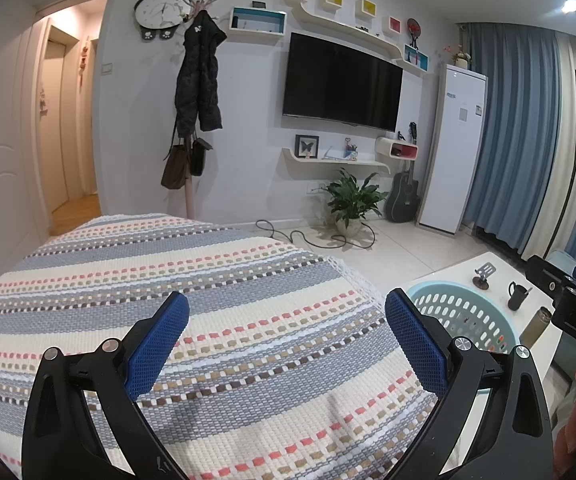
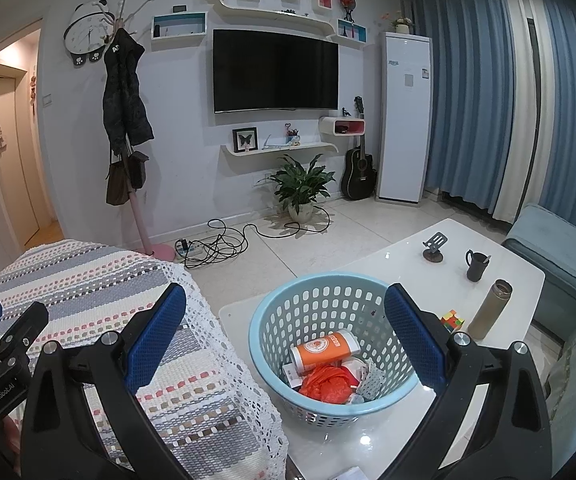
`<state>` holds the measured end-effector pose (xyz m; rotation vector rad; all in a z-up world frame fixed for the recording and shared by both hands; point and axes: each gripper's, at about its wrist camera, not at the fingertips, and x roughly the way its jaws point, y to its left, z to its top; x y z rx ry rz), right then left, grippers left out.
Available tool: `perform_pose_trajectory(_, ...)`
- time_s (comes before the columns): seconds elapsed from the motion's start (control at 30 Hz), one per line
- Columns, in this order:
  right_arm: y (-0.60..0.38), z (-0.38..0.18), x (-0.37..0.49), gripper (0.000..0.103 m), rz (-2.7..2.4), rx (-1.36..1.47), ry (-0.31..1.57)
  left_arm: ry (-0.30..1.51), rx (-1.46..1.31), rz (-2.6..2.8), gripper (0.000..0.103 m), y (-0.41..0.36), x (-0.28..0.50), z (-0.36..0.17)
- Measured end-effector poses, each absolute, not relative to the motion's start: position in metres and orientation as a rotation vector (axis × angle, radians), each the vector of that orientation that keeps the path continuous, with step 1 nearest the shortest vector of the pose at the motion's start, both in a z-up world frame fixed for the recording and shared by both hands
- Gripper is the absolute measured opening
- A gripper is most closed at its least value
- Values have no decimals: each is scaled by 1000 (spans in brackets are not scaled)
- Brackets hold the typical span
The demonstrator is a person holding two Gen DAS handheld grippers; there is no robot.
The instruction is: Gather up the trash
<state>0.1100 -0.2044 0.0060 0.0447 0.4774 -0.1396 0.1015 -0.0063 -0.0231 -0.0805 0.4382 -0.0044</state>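
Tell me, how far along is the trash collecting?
Some is done: the blue basket on the white table already holds an orange cup, a crumpled orange bag and paper scraps. Nothing is in hand: the left gripper and right gripper are both open. No loose trash shows on the striped cover.

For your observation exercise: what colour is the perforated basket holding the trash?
Light blue basket, best seen in the right wrist view.
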Motion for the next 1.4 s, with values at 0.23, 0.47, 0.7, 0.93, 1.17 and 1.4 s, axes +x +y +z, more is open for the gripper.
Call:
perform_pose_trajectory(0.23, -205, 4, 110, 95, -138, 47, 484, 441, -81, -6, 95, -7, 102, -24)
perform_pose_trajectory(0.47, -204, 2, 111, 95, -136, 48, 488, 441, -85, -7, 95, -6, 102, -24)
perform_pose_trajectory(0.7, -205, 2, 112, 95, -132, 49, 492, 442, -93, -6, 95, -8, 99, -27)
perform_pose_trajectory(0.93, -204, 0, 112, 95, -129, 45, 497, 442, -93, -4, 95, -8, 99, -26)
perform_pose_trajectory(1.17, -204, -2, 113, 95, -127, 45, 502, 437, -77, 4, 95, -12, 97, -25)
perform_pose_trajectory(1.4, -206, -2, 114, 95, -127, 44, 505, 428, -64, 20, 95, -18, 95, -21)
